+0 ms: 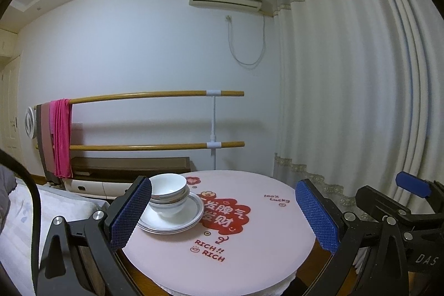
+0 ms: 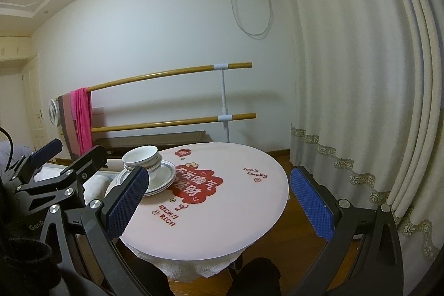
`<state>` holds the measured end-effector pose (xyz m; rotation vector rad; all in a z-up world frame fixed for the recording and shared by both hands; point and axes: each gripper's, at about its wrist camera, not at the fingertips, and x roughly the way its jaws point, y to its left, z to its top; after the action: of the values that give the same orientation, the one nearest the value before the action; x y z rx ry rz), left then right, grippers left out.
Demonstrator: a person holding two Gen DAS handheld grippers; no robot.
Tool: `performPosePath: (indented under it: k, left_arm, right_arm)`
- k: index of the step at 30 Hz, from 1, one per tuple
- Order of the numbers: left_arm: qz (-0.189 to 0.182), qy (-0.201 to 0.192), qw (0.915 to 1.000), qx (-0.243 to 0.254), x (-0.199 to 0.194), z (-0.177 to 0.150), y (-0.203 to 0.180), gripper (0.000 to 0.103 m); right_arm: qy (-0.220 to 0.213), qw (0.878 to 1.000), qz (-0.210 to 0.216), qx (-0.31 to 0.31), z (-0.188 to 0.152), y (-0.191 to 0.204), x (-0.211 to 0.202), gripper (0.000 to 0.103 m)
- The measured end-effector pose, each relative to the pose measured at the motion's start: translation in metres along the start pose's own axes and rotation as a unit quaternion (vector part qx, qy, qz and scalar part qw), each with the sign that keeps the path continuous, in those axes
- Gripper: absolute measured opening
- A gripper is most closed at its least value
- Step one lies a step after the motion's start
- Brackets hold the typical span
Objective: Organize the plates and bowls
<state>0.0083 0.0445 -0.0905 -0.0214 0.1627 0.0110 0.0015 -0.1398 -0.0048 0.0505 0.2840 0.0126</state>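
Note:
On the round pink table (image 1: 249,246) (image 2: 236,218) a stack of white bowls (image 1: 169,193) (image 2: 144,158) sits on a stack of white grey-rimmed plates (image 1: 180,221) (image 2: 163,179) at the table's left side. My left gripper (image 1: 223,218) is open above the near edge, nothing between its blue pads, its left finger just in front of the plates. My right gripper (image 2: 219,204) is open too and holds nothing, back from the table. The other gripper shows at each view's edge (image 1: 410,201) (image 2: 47,165).
A red printed design (image 1: 222,215) marks the table's centre. White curtains (image 1: 360,74) hang close on the right. A wooden two-rail bar (image 1: 155,95) with a pink cloth (image 1: 62,135) stands by the back wall. A white-covered bed (image 1: 55,207) lies to the left.

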Motion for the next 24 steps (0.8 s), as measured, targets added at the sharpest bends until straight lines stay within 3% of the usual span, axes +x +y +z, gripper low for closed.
performPosePath:
  k: [24]
  left_arm:
    - [0.002,-0.010,0.9999,0.008,0.004,-0.011,-0.004,0.102]
  right_arm:
    - [-0.004,1.000,-0.003,0.000,-0.004,0.000,-0.001,0.103]
